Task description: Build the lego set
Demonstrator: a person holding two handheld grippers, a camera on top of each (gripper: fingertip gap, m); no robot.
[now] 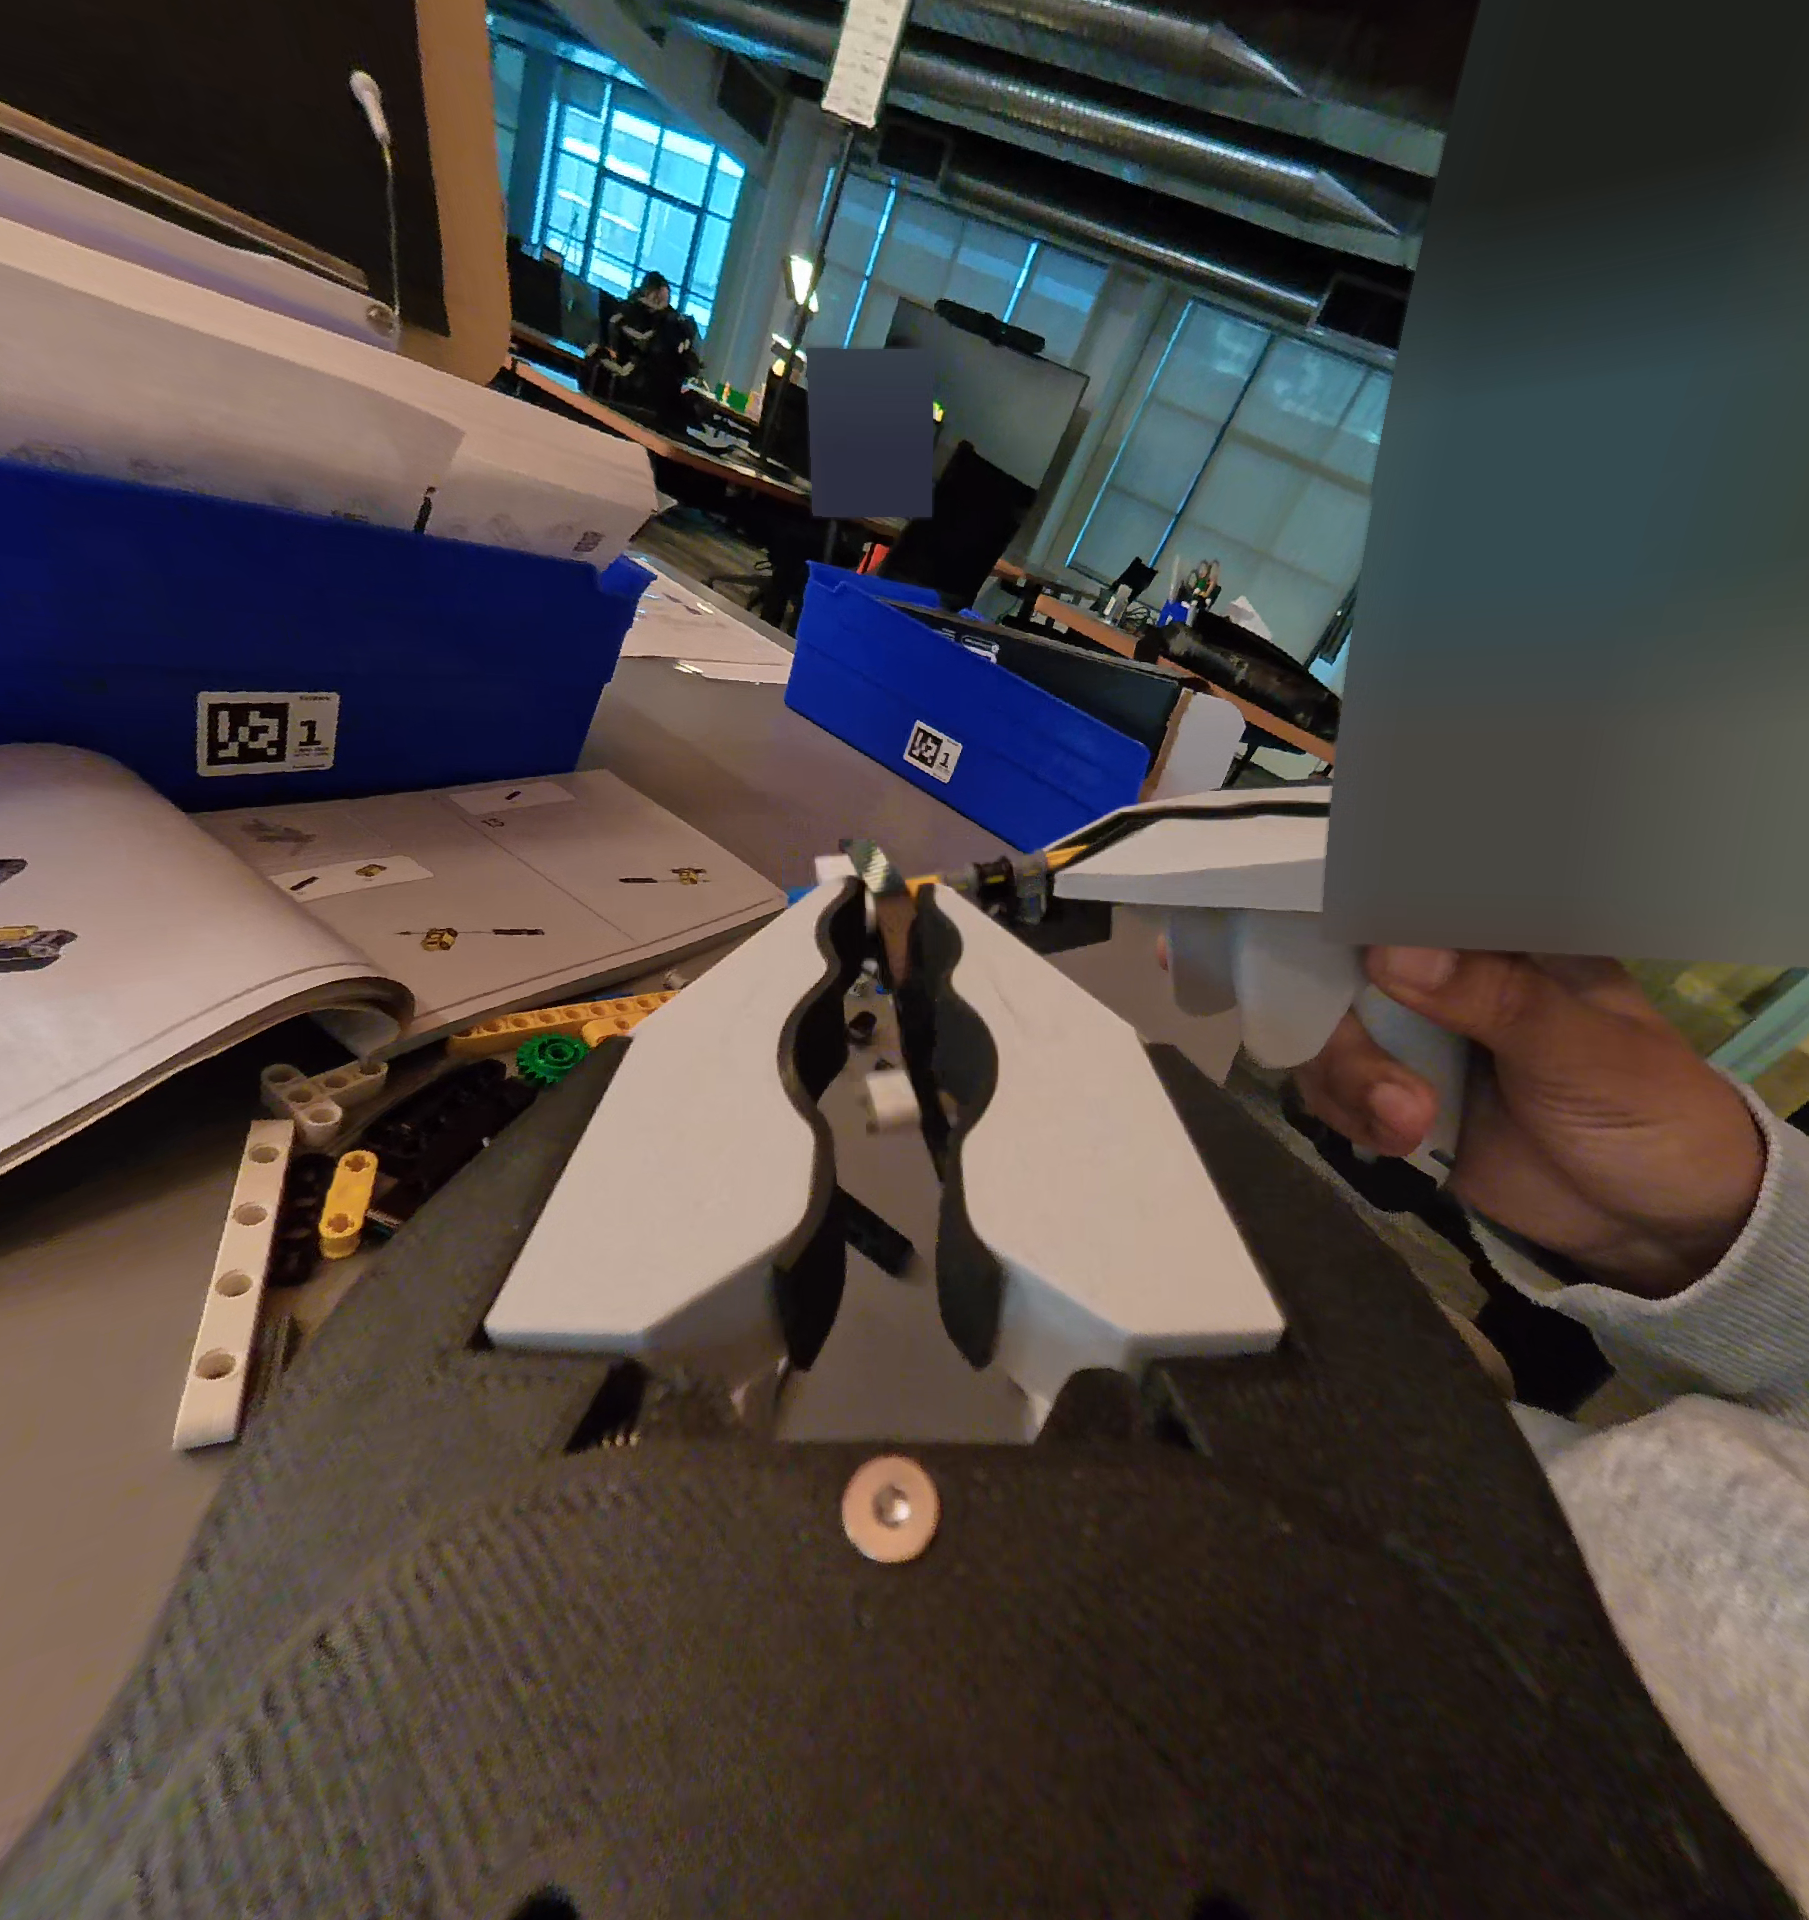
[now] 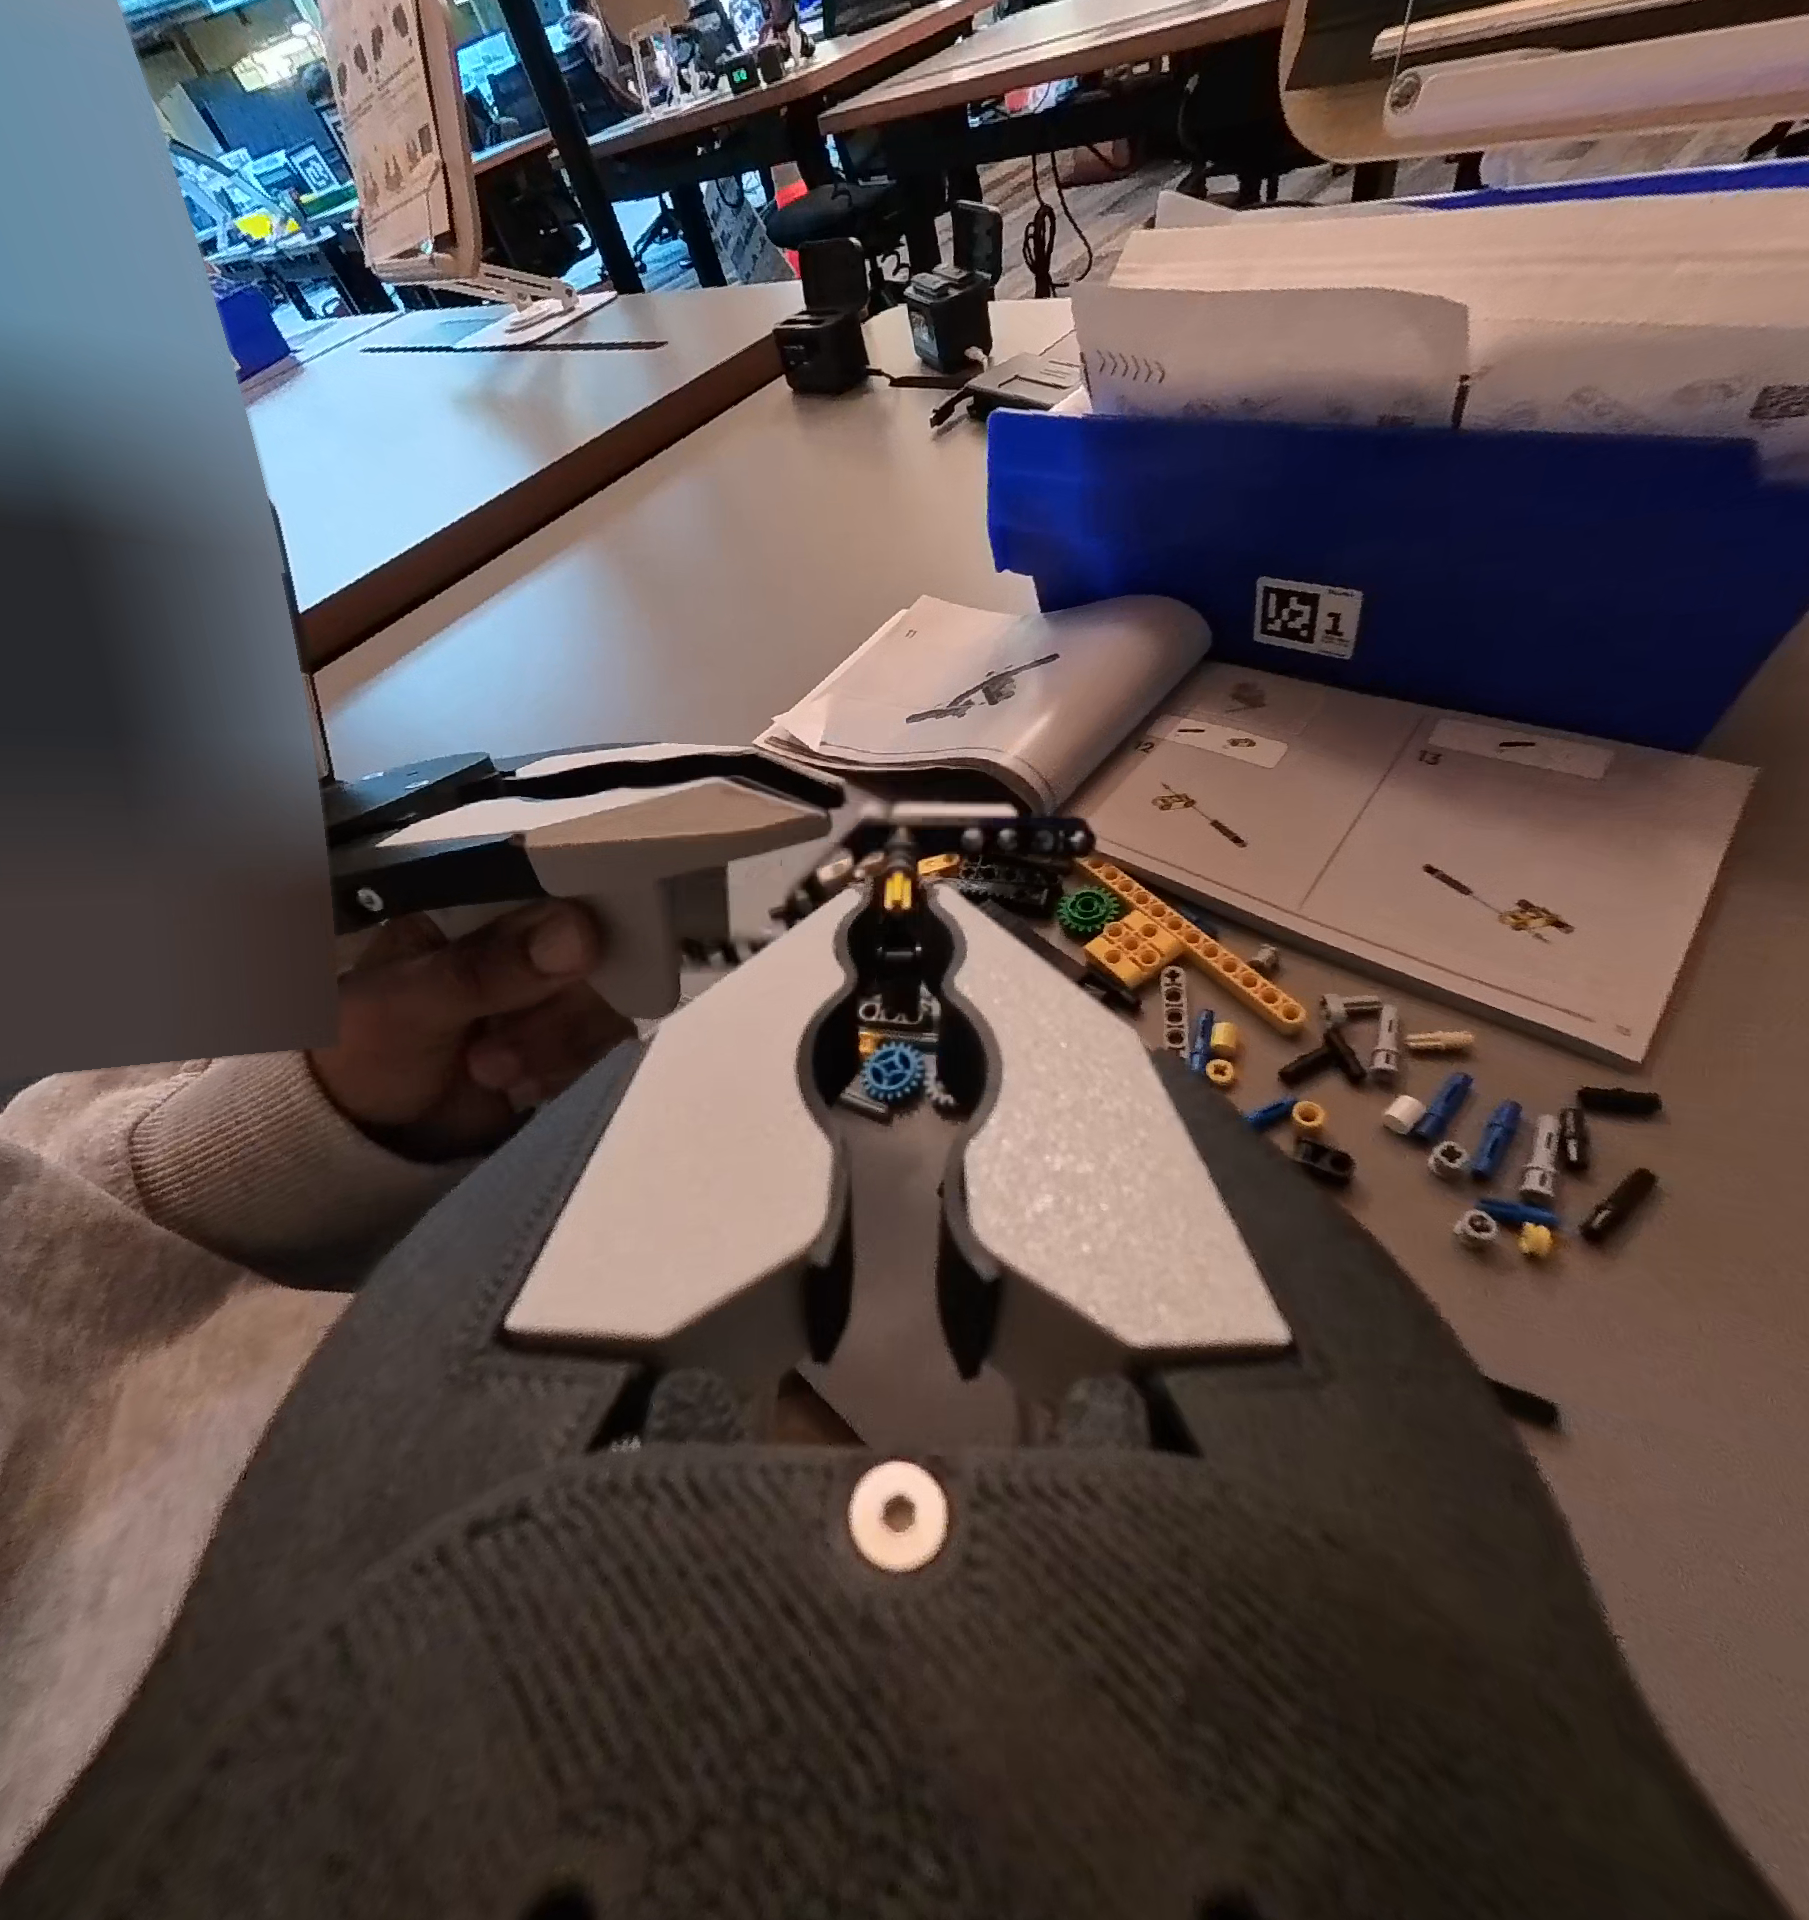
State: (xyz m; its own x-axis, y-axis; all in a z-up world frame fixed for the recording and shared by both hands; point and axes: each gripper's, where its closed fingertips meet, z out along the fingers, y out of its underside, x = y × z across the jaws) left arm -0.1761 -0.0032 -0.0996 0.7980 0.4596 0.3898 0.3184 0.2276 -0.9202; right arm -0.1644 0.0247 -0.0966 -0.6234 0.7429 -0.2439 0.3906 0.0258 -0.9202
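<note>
My left gripper [image 1: 884, 899] is shut on a short dark beam with holes [image 1: 872, 864], held above the table. In the right wrist view this gripper [image 2: 843, 810] comes in from the left with the beam [image 2: 1025, 836] sticking out to the right. My right gripper [image 2: 895, 888] is shut on a thin black and yellow axle assembly [image 2: 898, 891]. In the left wrist view the right gripper [image 1: 1051, 883] reaches in from the right and the axle assembly [image 1: 983, 876] points at the beam. The axle tip meets the beam; the joint is too small to tell.
An open instruction booklet [image 2: 1399, 831] lies before a blue bin [image 2: 1399, 561] filled with papers. Loose parts lie on the grey table: a yellow beam [image 2: 1191, 945], a green gear [image 2: 1087, 911], a blue gear [image 2: 895, 1070], several pins [image 2: 1482, 1132], a white beam [image 1: 230, 1278]. A second blue bin [image 1: 941, 707] stands farther back. My two grippers' fingertips are within a few centimetres of each other. About 12 centimeters separates my left fingertips from the green gear [image 2: 1087, 911]. It is also in sight in the left wrist view [image 1: 558, 1059].
</note>
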